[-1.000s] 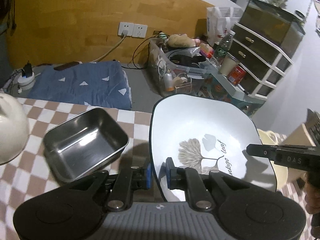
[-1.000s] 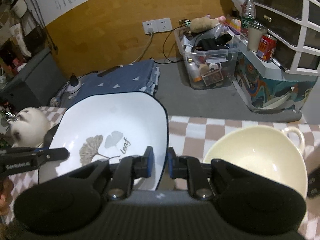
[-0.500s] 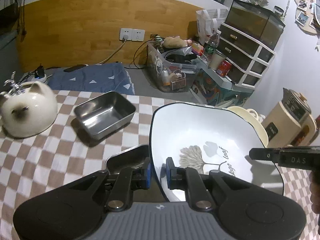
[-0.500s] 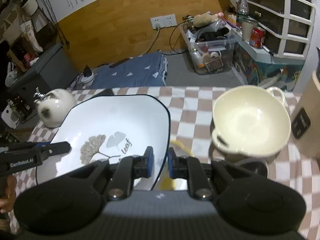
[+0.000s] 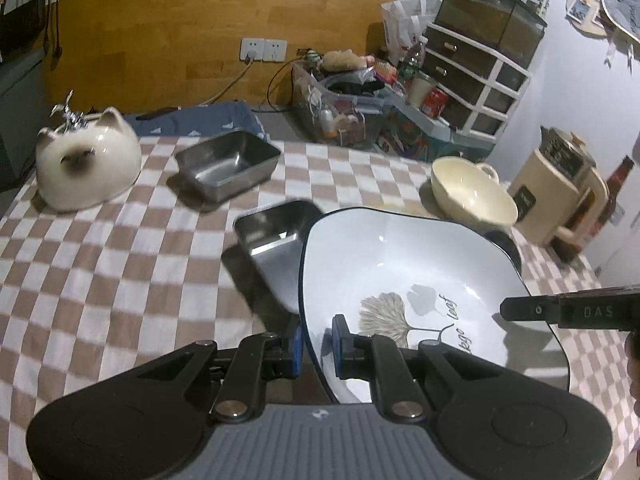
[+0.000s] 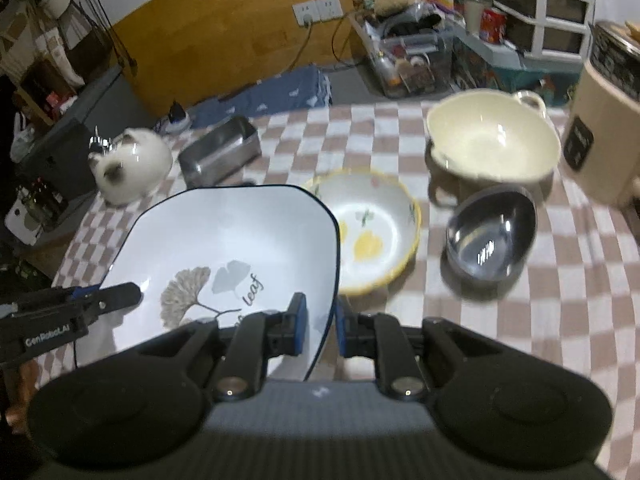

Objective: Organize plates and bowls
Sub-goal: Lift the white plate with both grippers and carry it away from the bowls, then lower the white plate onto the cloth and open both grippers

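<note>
The white plate (image 5: 420,280) was held above the checked table (image 5: 120,260), its opposite rims pinched by the left gripper (image 5: 316,340) and right gripper (image 6: 320,320), and probably should be kept level and lowered slowly.

Bare cloth (image 5: 100,280) left; bowls (image 6: 492,140) crowding right
</note>
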`<state>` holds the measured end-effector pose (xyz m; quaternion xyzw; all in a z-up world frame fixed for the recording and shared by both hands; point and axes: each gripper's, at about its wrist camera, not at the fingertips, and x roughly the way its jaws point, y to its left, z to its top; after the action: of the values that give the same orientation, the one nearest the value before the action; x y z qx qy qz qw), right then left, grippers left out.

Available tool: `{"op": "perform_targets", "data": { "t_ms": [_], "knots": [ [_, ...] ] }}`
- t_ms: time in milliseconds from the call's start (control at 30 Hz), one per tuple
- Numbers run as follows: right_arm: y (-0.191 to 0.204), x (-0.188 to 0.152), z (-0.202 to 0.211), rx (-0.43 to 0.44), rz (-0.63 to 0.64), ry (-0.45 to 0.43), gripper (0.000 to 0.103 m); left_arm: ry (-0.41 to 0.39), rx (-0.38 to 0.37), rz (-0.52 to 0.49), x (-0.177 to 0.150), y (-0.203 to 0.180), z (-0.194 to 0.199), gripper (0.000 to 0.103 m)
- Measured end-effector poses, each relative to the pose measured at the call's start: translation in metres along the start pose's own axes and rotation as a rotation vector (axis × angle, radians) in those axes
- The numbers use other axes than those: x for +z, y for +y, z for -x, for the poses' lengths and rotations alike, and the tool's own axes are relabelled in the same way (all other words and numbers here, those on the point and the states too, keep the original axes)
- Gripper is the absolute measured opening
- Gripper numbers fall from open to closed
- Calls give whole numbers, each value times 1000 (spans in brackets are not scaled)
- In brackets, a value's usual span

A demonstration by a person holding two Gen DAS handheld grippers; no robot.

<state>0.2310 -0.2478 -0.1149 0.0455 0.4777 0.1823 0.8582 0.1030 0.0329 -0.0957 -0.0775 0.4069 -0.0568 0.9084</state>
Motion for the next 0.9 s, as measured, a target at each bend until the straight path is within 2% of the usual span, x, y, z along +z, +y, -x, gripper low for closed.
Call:
{"op": "perform_targets", "data": {
  "t_ms": [267,467,567,900],
  "knots": [
    [9,-39,-7,-4,-11,85,19,63,2,15,-36,11,5,16],
    [13,-56,-15,-35,-22,137,18,96,-3,3,-54,11,-2,16],
    [12,-71,-17,-45,-49,160,18,113,-10,2,-58,13,-8,15],
    [9,-78,-32,-104,-77,172,17,143,-5,0,-57,10,-30,15]
  ]
}}
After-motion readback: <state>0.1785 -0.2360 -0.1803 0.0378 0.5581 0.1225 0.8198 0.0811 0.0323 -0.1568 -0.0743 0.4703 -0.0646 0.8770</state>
